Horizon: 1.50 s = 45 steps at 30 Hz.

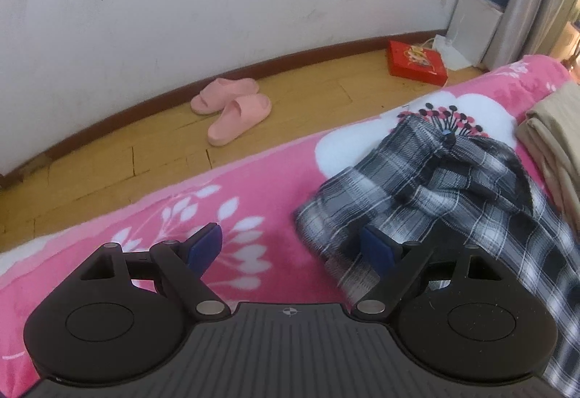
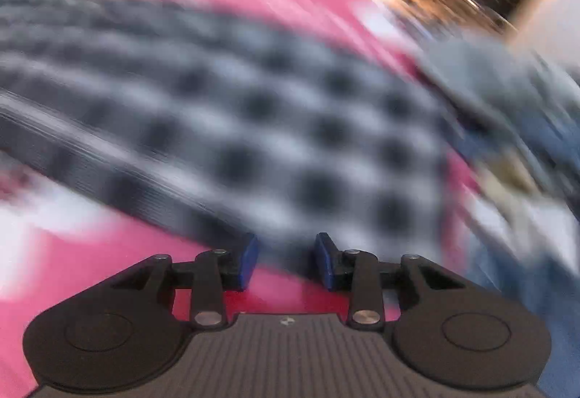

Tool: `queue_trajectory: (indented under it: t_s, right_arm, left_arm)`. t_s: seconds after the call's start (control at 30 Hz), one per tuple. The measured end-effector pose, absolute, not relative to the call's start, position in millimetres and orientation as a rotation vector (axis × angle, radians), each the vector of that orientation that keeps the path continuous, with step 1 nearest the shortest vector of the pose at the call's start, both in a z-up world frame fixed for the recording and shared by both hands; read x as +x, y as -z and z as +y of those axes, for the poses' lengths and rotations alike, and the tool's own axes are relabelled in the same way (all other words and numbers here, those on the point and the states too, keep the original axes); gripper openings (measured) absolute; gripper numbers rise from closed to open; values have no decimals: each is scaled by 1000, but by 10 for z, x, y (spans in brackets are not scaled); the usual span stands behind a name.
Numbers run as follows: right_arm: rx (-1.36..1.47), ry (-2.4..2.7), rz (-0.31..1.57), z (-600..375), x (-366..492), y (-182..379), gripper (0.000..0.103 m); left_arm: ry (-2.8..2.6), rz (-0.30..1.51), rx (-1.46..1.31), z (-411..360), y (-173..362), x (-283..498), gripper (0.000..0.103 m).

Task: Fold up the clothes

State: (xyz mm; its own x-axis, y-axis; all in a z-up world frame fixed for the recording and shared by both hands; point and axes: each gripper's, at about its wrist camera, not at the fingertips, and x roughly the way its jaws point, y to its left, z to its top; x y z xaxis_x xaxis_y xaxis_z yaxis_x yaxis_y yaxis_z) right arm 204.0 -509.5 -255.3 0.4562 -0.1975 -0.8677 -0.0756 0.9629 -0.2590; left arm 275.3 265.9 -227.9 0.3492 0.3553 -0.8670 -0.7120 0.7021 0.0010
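A: What's the cloth like on the bed?

B: A plaid garment point(image 1: 453, 180), black, grey and white woven checks, lying crumpled in soft folds on a fleecy pink blanket point(image 1: 203, 202) printed with white leaves and a big white flower. A small dark button shows near its top edge.

A: And the left claw point(image 1: 290, 253)?

B: Its jaws stand wide apart with nothing between them. The blue pads point(image 1: 204, 247) are flat and smooth; the right-hand one overlaps the garment's lower corner in the picture, though I cannot tell whether it touches.

A: The right claw point(image 2: 286, 260)?

B: Partly open above the same checked fabric point(image 2: 253, 115), which is badly smeared by blur, so only dark squares on pale ground show. Nothing sits between its pads.

A: Anything else around?

B: Folded beige cloth point(image 1: 551, 147) with fine ribs lies beside the plaid. On the wooden plank floor point(image 1: 119, 151) sit rounded pink rubbery slippers point(image 1: 232, 109) and a flat red box point(image 1: 417, 62) near the wall.
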Motion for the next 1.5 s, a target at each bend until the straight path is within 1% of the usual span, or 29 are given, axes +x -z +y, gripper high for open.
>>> queue_trajectory:
  t_s: [0.07, 0.1, 0.17, 0.23, 0.3, 0.4, 0.53, 0.57, 0.63, 0.7, 0.8, 0.97, 1.03, 1.07, 1.1, 1.13, 1.17, 1.2, 1.23, 1.27, 1.3, 1.37, 1.43, 1.5]
  right_arm:
    - [-179, 244, 1061, -5296, 1933, 2364, 39]
    - [-167, 251, 1024, -5261, 1865, 2238, 39]
    - [-167, 216, 959, -5075, 1767, 1992, 40]
    - [-187, 107, 910, -4670, 1740, 1771, 40]
    - [-165, -39, 857, -4120, 1855, 1636, 42]
    - [-145, -277, 783, -3157, 2105, 1541, 43]
    - [-201, -612, 683, -1552, 2324, 1519, 56]
    - [-229, -685, 662, -1176, 2339, 1531, 58]
    - [-324, -795, 596, -389, 2296, 1581, 65]
    - [-427, -858, 545, 314, 2248, 1680, 66]
    - [-546, -902, 500, 1066, 2335, 1957, 71]
    - [-730, -890, 475, 1860, 2444, 2496, 78]
    - [-784, -880, 492, 2040, 2493, 2678, 82]
    - [-811, -875, 501, 2122, 2517, 2768, 86]
    - [-811, -863, 489, 2142, 2540, 2804, 94]
    - [-803, -850, 471, 2143, 2562, 2824, 96]
    - [-782, -842, 481, 2130, 2604, 2818, 96]
    - [-735, -831, 506, 2086, 2672, 2785, 89]
    - [-691, -813, 535, 2039, 2744, 2757, 74]
    - [-650, -793, 568, 1993, 2820, 2735, 66]
    - [-611, -785, 592, 1947, 2874, 2714, 64]
    - [-532, -775, 631, 1854, 2968, 2674, 55]
    - [-468, -753, 637, 1775, 3002, 2623, 27]
    - [-397, -731, 656, 1683, 3044, 2571, 22]
  left_arm:
    - [-694, 988, -442, 2738, 2232, 2662, 84]
    - [-683, 983, -450, 2773, 2212, 2615, 85]
    - [-677, 978, -468, 2831, 2196, 2539, 85]
    - [-673, 972, -510, 2900, 2198, 2469, 85]
    - [-663, 966, -557, 2962, 2204, 2416, 85]
    - [-630, 963, -624, 3051, 2216, 2347, 85]
    - [-548, 974, -684, 3156, 2203, 2306, 85]
    - [-525, 972, -697, 3188, 2190, 2296, 85]
    - [-486, 966, -723, 3255, 2168, 2281, 85]
    - [-453, 957, -747, 3328, 2154, 2274, 85]
    - [-409, 945, -784, 3441, 2142, 2269, 85]
    - [-334, 928, -848, 3659, 2172, 2326, 85]
    - [-300, 930, -853, 3737, 2182, 2372, 86]
    - [-289, 928, -853, 3766, 2187, 2390, 86]
    - [-278, 928, -854, 3795, 2199, 2411, 86]
    - [-268, 928, -855, 3823, 2211, 2433, 87]
    - [-256, 929, -860, 3850, 2227, 2457, 87]
    - [-247, 928, -865, 3872, 2247, 2482, 87]
    - [-238, 929, -868, 3886, 2269, 2514, 87]
    - [-228, 929, -871, 3899, 2291, 2547, 87]
    - [-218, 929, -874, 3913, 2313, 2580, 87]
    - [-191, 932, -885, 3937, 2364, 2654, 88]
    - [-143, 940, -909, 3953, 2437, 2763, 90]
    - [-82, 955, -938, 3955, 2535, 2895, 94]
